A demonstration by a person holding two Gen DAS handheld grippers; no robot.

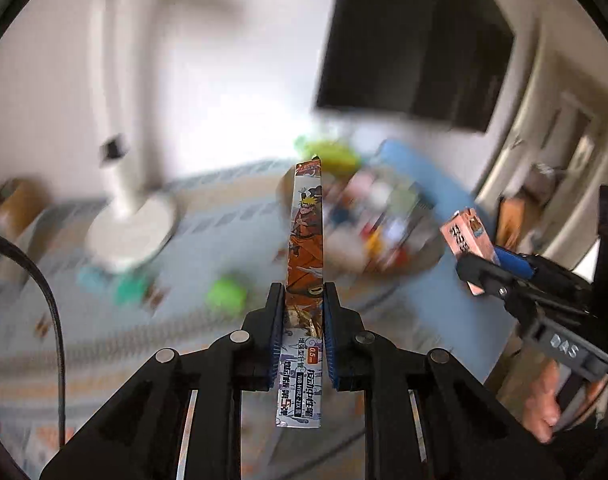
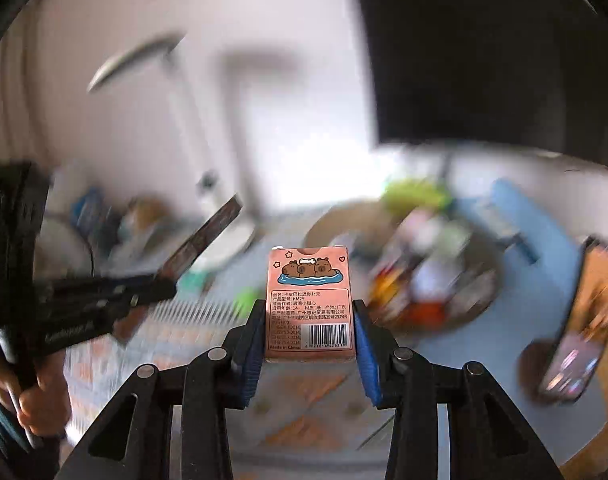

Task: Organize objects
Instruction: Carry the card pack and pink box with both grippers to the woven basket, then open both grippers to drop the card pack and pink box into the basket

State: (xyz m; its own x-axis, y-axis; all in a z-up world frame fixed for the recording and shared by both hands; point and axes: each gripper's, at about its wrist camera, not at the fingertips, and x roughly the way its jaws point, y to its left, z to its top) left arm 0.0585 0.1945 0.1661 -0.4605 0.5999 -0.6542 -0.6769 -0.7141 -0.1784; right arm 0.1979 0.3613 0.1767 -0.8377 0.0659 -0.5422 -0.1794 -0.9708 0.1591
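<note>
My left gripper (image 1: pixel 304 300) is shut on a long narrow pen box (image 1: pixel 305 248) with an orange cartoon print, held above the table. It also shows in the right wrist view (image 2: pixel 202 240) at the left. My right gripper (image 2: pixel 307 312) is shut on a small pink card box (image 2: pixel 308 304) with capybaras and a barcode. That pink box also shows in the left wrist view (image 1: pixel 469 244) at the right. A round tray (image 2: pixel 423 276) heaped with several colourful items lies blurred on the table behind both boxes.
A white desk lamp (image 1: pixel 132 224) stands on the patterned tablecloth at the left. Small green and teal items (image 1: pixel 226 294) lie near it. A dark monitor (image 1: pixel 419 40) hangs at the back right. A phone (image 2: pixel 571 360) stands at the right edge. The background is motion-blurred.
</note>
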